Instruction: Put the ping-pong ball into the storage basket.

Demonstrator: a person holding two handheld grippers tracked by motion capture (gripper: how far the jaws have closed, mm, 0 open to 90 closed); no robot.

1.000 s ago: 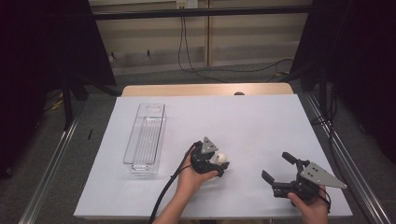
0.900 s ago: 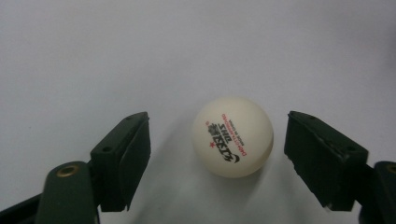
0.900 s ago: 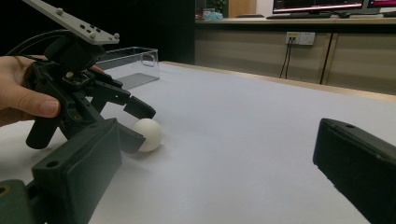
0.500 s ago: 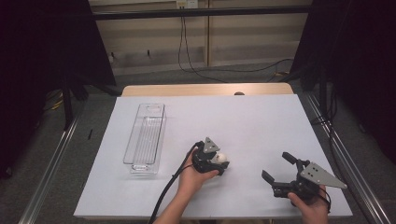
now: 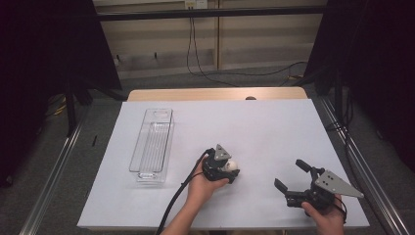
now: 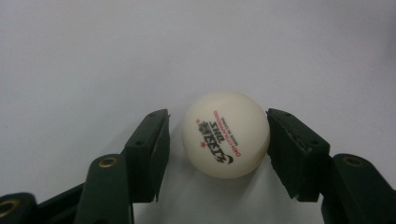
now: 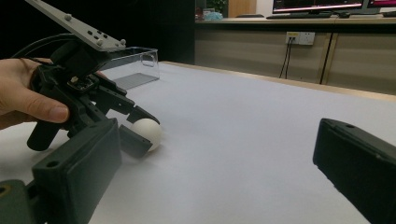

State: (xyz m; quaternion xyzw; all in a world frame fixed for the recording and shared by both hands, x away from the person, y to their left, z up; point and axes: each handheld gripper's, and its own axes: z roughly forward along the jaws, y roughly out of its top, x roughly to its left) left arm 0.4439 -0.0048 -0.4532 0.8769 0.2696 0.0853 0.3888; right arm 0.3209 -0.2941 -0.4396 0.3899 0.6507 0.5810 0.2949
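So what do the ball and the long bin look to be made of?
Ball: likely celluloid or plastic, matte off-white, smooth, with printed red and black lettering like a table-tennis ball. Bin: clear rigid plastic, glossy; the table shows through its walls and its floor looks ribbed.

Clear plastic tray (image 5: pixel 152 146) on white table (image 5: pixel 274 127); cables (image 5: pixel 205 58) on floor.

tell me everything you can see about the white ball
The white ball is a smooth, matte table tennis ball with red and black print on its side. It rests on the white table, between the fingers of the left gripper, which have just been closing. One finger touches its side; a narrow gap shows at the other. It sits right of the clear tray.
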